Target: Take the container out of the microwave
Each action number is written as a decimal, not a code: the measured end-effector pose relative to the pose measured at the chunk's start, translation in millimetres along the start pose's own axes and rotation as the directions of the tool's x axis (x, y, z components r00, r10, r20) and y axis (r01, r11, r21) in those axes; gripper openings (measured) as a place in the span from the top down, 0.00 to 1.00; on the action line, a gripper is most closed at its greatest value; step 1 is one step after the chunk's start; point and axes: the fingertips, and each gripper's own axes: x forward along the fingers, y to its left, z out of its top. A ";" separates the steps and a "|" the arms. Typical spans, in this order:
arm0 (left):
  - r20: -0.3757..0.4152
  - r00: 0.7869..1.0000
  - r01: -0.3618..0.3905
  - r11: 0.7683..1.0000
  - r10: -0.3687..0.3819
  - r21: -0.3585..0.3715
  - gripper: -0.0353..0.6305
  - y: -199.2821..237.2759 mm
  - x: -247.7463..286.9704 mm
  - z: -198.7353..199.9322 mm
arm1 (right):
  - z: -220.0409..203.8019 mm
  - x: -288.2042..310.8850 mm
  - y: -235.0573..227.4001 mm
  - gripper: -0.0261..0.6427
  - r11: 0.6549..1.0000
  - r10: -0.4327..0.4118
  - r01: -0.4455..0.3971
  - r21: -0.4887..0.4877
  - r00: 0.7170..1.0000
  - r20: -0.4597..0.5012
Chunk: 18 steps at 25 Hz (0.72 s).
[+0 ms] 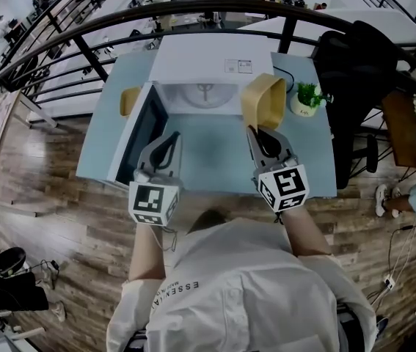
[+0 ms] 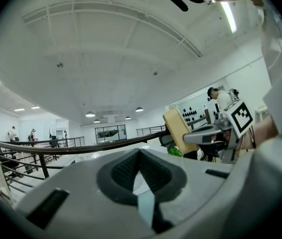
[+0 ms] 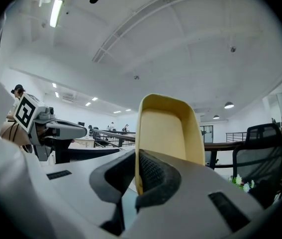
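On the bench (image 1: 215, 160), head view: microwave (image 1: 202, 57) with door (image 1: 143, 127) swung open to the left, cavity exposed. Yellow container (image 1: 263, 100) is outside the cavity, at the microwave's right front corner, held on edge by the right gripper (image 1: 259, 132). Left gripper (image 1: 172, 139) is in front of the door. Left gripper view: jaws closed together, nothing between them. Right gripper view: jaws clamped on the container's wall, open side facing left

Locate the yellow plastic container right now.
In the head view the yellow plastic container is right of centre, clamped in the right hand-held gripper at the open white microwave's right front corner, beside the small potted plant.
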 end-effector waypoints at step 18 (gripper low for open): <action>-0.008 1.000 0.000 0.998 -0.001 -0.062 0.94 3.0 9.3 -6.2 | 1.4 7.5 2.2 0.93 0.999 0.014 -0.013 -0.037 0.999 0.034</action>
